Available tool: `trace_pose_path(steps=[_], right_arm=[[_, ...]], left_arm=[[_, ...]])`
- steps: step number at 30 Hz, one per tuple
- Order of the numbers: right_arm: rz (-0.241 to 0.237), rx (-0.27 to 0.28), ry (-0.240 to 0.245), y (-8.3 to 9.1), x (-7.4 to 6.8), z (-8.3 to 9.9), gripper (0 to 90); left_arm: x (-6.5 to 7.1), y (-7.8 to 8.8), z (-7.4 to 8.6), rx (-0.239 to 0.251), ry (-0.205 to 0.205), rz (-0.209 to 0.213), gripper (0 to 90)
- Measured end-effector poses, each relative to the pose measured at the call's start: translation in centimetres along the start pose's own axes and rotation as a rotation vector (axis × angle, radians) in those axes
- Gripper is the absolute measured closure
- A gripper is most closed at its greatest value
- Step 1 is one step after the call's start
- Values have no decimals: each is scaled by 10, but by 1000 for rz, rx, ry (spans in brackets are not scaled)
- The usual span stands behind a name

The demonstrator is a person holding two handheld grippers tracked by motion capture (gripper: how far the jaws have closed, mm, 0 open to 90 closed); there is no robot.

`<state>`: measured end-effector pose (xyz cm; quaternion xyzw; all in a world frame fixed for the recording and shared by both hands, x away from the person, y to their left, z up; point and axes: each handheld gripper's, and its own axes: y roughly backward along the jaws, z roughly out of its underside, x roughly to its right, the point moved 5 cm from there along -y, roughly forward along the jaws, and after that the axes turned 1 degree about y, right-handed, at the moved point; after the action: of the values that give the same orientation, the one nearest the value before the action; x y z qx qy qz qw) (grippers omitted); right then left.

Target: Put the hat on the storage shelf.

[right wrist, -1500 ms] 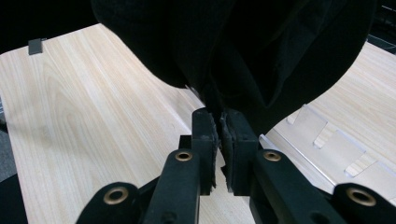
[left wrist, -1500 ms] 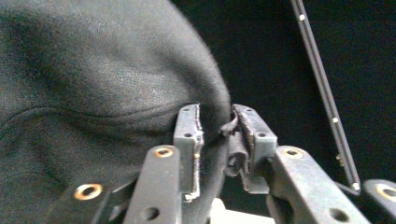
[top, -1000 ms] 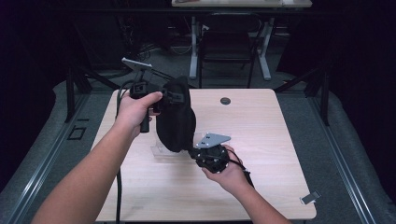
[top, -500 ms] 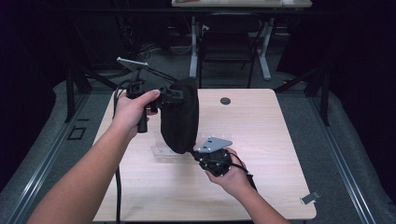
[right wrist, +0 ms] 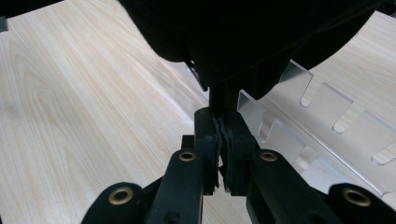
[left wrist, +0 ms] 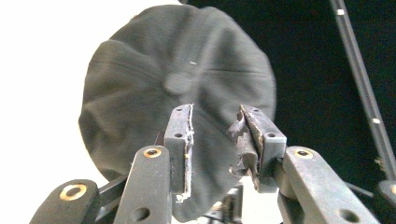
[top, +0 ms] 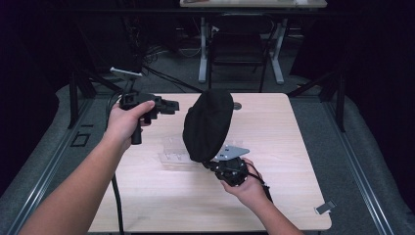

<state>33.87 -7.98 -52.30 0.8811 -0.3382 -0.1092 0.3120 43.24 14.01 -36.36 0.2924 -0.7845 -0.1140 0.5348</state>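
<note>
On the left side of the high view, the person's left hand (top: 128,122) holds the left gripper (top: 172,106) up in the air, above the left part of the pale wooden table (top: 288,147). Its two black jaws point to the right, at the round black cloth cap (top: 208,125), and a small gap lies between their tips and the cap. In the left gripper view the jaws stand partly open with nothing between them. They have just been opening. The cap (left wrist: 177,107) sits behind them in the middle of that view, round like a plate, with a little button on top, and the worn pads (left wrist: 186,140) do not touch it. In the middle of the high view the cap stands up on its edge, tilted, over the table. Under it lies a flat clear plastic rack (top: 173,152) with slots cut in it. Just to the right and lower down, the person's right hand (top: 244,183) holds the right gripper (top: 215,164) low over the table. In the right gripper view its jaws are squeezed tight on the black strap (right wrist: 223,100) at the bottom edge of the cap, and the cap hangs dark across the top of that view. The clear rack (right wrist: 327,135) lies on the wood at the right.
</note>
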Motion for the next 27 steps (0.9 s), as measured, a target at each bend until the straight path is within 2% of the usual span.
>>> trace_pose_path(steps=[2,4,6,11,12,20,27], right_arm=[[0,0,1,0,0,0,862],[1,3,-3,0,-1,0,860],[3,0,-3,0,-1,-1,859],[8,1,-7,0,0,-1,857],[9,9,-14,-1,-1,-1,857],[15,-15,-13,2,5,-1,837],[21,-32,-14,3,6,0,820]], left_arm=[[-3,2,0,7,2,-7,647],[-9,7,0,12,-3,-35,636],[-12,10,0,21,-7,-35,631],[-18,18,0,32,-7,-66,617],[-21,20,0,40,-18,-75,617],[-39,34,-1,80,-49,-187,571],[-55,40,3,82,-84,-284,548]])
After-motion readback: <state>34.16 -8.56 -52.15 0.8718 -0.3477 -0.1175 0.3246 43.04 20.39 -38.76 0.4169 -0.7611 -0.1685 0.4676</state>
